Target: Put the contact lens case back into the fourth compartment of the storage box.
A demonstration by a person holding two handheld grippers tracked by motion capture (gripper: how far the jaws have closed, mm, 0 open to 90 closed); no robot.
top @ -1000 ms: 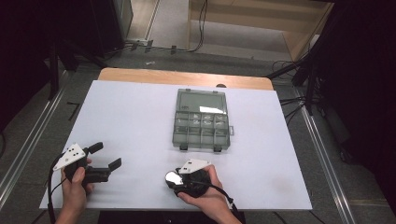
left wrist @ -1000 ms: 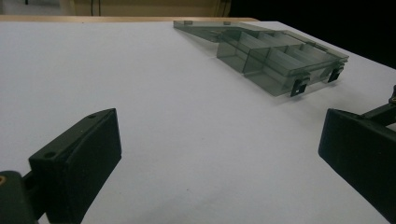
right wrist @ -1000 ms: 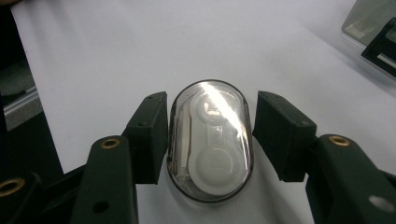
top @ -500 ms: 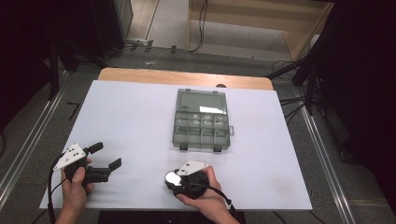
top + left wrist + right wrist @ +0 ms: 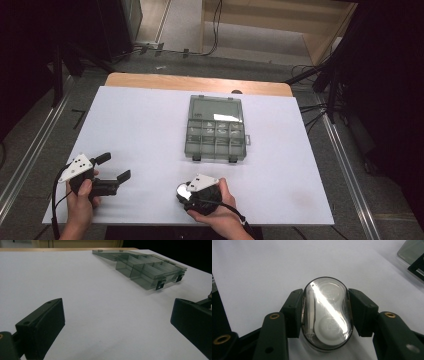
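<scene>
A clear oval case (image 5: pixel 325 315) with white round parts inside sits between the two black jaws of my right gripper (image 5: pixel 326 293), whose pads press on its two long sides. In the high view that gripper (image 5: pixel 185 194) lies low near the table's front edge, in a hand, with the shiny case (image 5: pixel 182 190) at its left end. My left gripper (image 5: pixel 116 167) rests at the front left, open, with only bare table between its jaws (image 5: pixel 116 312). A smoky transparent compartment box (image 5: pixel 216 129) lies open in the middle of the table, its lid folded back away from me.
The white table top (image 5: pixel 140 125) ends in a wooden strip (image 5: pixel 150 80) at the far side. From the left gripper view the compartment box (image 5: pixel 147 267) lies ahead to the right. Cables and dark floor surround the table.
</scene>
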